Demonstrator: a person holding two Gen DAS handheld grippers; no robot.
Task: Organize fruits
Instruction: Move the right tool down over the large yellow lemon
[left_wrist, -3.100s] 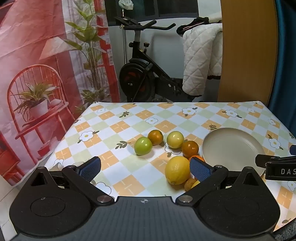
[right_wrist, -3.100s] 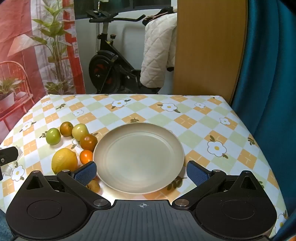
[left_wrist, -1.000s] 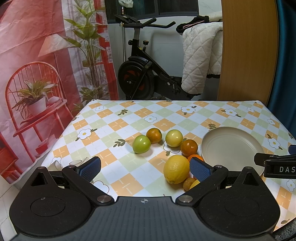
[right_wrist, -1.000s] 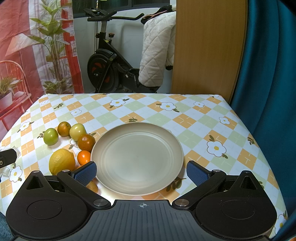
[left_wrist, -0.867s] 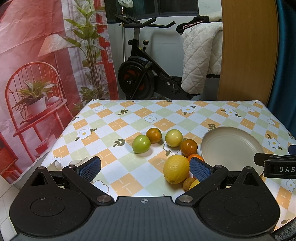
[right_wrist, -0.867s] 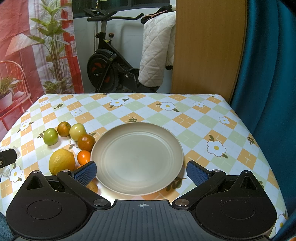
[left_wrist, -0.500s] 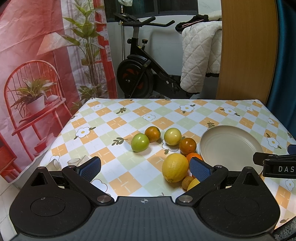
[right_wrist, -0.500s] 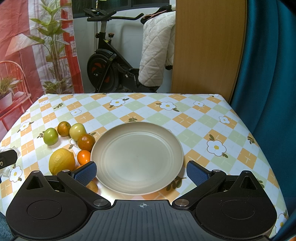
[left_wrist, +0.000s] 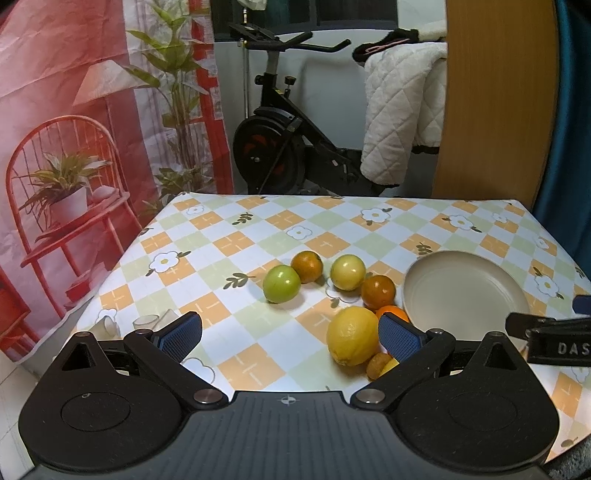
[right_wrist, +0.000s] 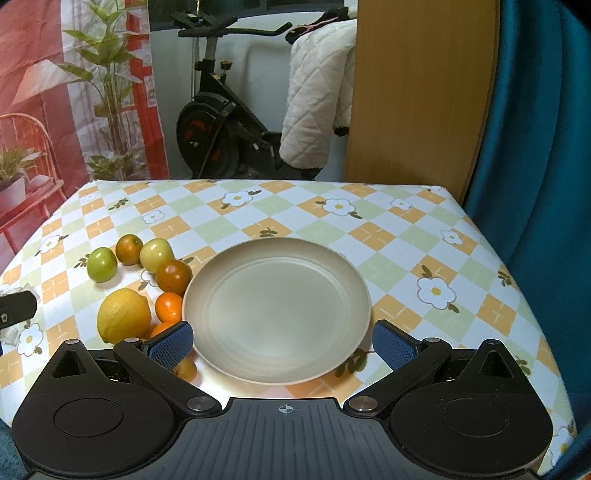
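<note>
small orange fruit (right_wrist: 184, 369): half hidden behind the right tool's left finger
right tool (left_wrist: 554, 334): cut off by the left view's edge

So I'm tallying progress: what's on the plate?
Nothing shows on the plate; its whole surface is visible from the right wrist. The lemon and other fruits sit beside it on the tablecloth.

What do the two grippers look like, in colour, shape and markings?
The left gripper and the right gripper look alike: matte black, with a ribbed body, two round discs, silver pivot screws and a small crosshair mark. Their jaws end in blue textured pads. White letters "DAS" show on the right gripper's side. No cables or sleeves are visible.
</note>
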